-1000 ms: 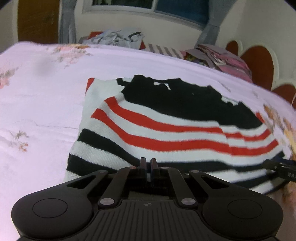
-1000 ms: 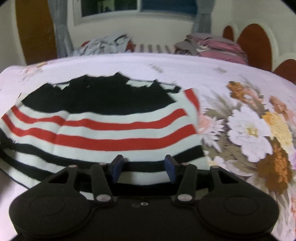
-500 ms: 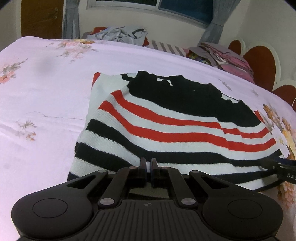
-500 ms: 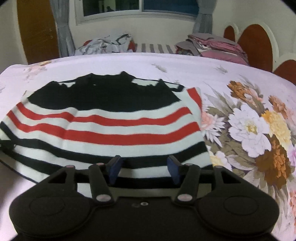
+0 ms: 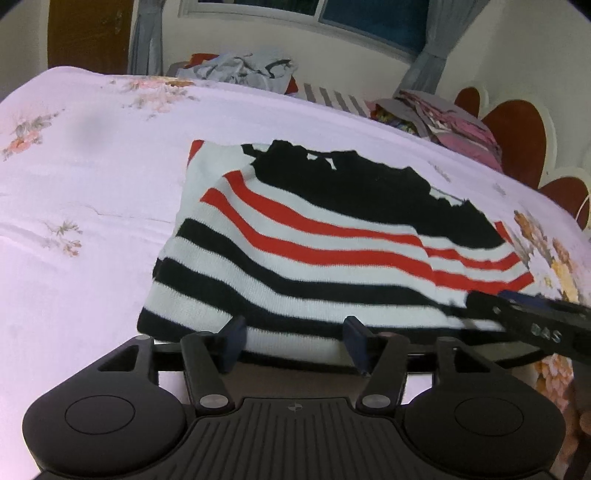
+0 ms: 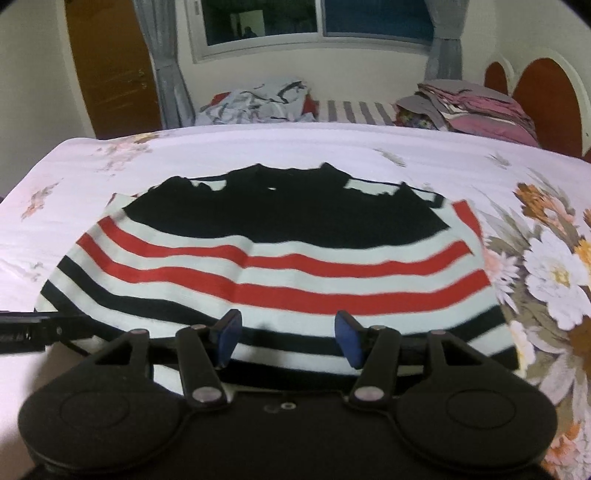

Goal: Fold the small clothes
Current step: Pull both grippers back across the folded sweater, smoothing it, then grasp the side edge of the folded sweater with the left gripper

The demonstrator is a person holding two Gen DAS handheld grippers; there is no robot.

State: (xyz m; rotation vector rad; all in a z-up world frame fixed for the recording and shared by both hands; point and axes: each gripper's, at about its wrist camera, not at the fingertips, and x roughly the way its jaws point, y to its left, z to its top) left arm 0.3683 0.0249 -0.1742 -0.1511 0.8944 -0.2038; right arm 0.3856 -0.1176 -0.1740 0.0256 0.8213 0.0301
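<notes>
Knitwear fills the middle of both views: a small striped sweater in black, white and red lies folded on a pale pink floral bedsheet, its solid black part toward the far side and its black-and-white bands toward the cameras. The left gripper sits low over the near hem, and its jaws have just been opening; they now stand apart at a middling width, with the hem lying in the gap between the blue pads and neither pad pressing on the cloth. The right gripper hovers over the near hem further to the right, its jaws likewise parted at a middling width, the striped edge showing between the blue pads without being pinched. In the left wrist view the right gripper's dark fingers reach in from the right edge over the sweater's near right corner; in the right wrist view the left gripper pokes in from the left edge beside the near left corner. Large printed flowers cover the sheet just right of the sweater. Beyond the bed, a crumpled grey garment lies near a stack of folded pinkish clothes, below a window with grey curtains and beside a wooden door.
</notes>
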